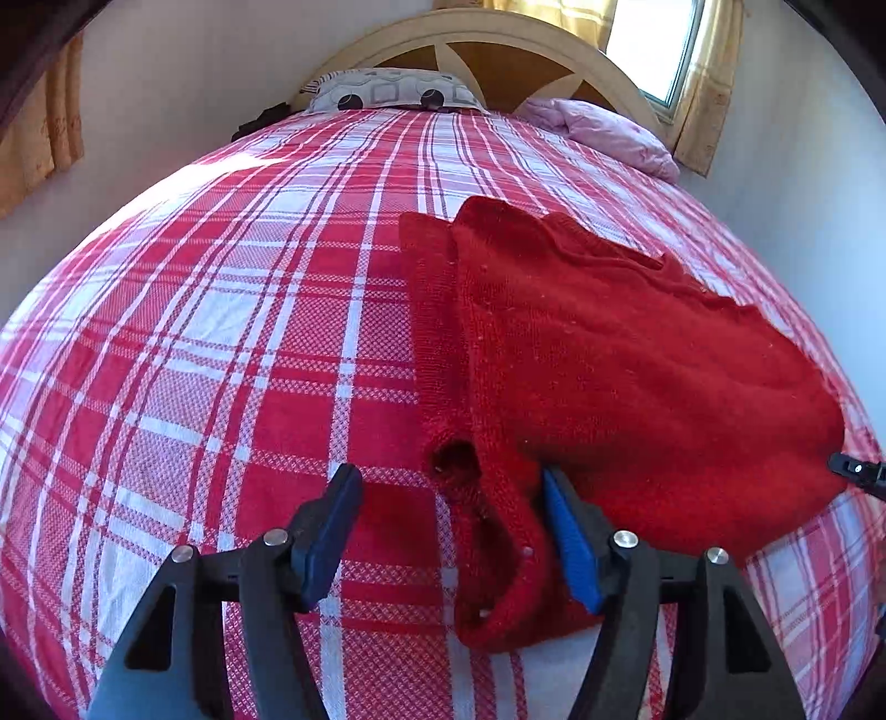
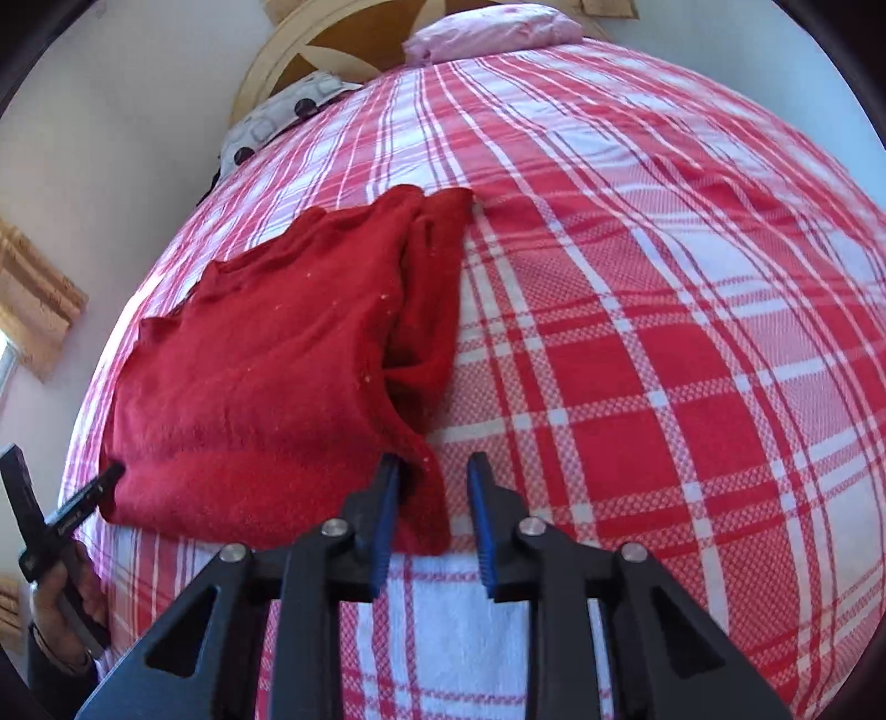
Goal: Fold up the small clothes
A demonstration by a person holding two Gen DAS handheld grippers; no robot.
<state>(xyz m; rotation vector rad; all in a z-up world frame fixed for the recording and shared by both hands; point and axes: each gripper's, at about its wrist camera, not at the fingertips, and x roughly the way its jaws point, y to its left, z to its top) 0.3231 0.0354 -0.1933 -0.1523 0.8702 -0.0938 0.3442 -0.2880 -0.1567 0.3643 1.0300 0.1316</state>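
While red sweater (image 1: 637,360) lay folded on red-white plaid bedspread (image 1: 221,332), left gripper (image 1: 451,518) stood spread wide around its near sleeve cuff; right gripper (image 2: 433,498) apart at other near corner. Patterned pillow (image 1: 387,91), pink pillow (image 1: 603,133) by arched headboard (image 1: 498,39); curtained window (image 1: 653,50) behind, white walls.

A red-and-white plaid bedspread (image 1: 221,332) fills the frame; a curved cream wooden headboard (image 1: 498,33) at top, a sunlit window (image 1: 659,50) upper right.
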